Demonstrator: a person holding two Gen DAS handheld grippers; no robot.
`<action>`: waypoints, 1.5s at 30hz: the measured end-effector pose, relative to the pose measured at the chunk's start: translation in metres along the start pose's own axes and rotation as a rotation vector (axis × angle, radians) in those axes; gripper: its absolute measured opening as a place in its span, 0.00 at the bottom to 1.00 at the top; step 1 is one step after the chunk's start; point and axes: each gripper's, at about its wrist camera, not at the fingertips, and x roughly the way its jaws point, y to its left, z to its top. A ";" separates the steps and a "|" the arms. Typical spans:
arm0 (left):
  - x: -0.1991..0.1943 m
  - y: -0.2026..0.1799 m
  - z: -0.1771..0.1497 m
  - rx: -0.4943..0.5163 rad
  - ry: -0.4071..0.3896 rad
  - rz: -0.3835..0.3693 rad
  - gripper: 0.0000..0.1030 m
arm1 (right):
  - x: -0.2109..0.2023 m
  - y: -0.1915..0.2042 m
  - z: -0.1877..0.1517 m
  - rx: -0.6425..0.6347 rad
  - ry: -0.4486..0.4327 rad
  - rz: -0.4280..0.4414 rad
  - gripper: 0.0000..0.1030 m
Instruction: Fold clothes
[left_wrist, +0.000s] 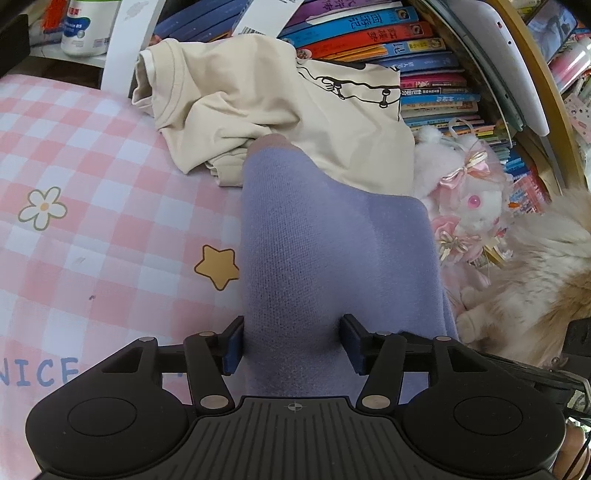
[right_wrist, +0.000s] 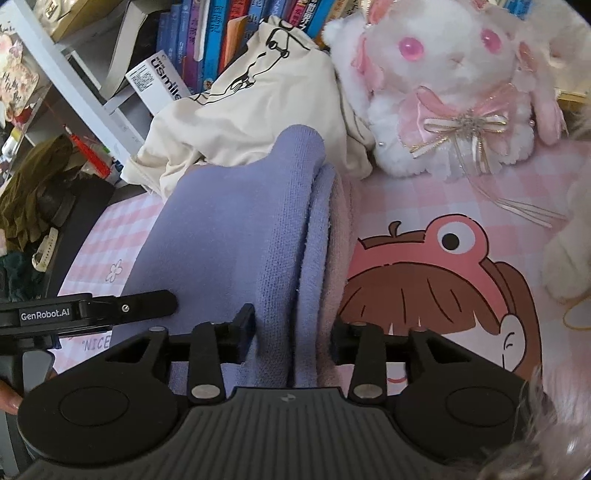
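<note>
Both grippers' fingers clamping purple knit; "GenRobot.AI" label alongside.

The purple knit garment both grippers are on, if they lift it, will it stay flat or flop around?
Probably flop: the purple knit garment already bends in soft folds between the left gripper and the right gripper. Its layered edge in the right wrist view may slide apart. The fuzzy knit looks grippy, so it likely will not slip from the pads.

Left gripper and right gripper: jaws partly apart, pads pressed against bunched lilac garment on both sides; fingertip visible at left handle
</note>
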 end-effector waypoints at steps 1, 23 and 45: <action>-0.001 0.000 0.000 -0.001 -0.002 0.002 0.53 | -0.002 0.001 -0.001 0.001 -0.007 -0.003 0.38; -0.092 -0.039 -0.069 0.154 -0.180 0.169 0.70 | -0.079 0.030 -0.067 -0.180 -0.125 -0.150 0.68; -0.122 -0.076 -0.153 0.245 -0.229 0.365 0.96 | -0.126 0.054 -0.156 -0.224 -0.146 -0.284 0.96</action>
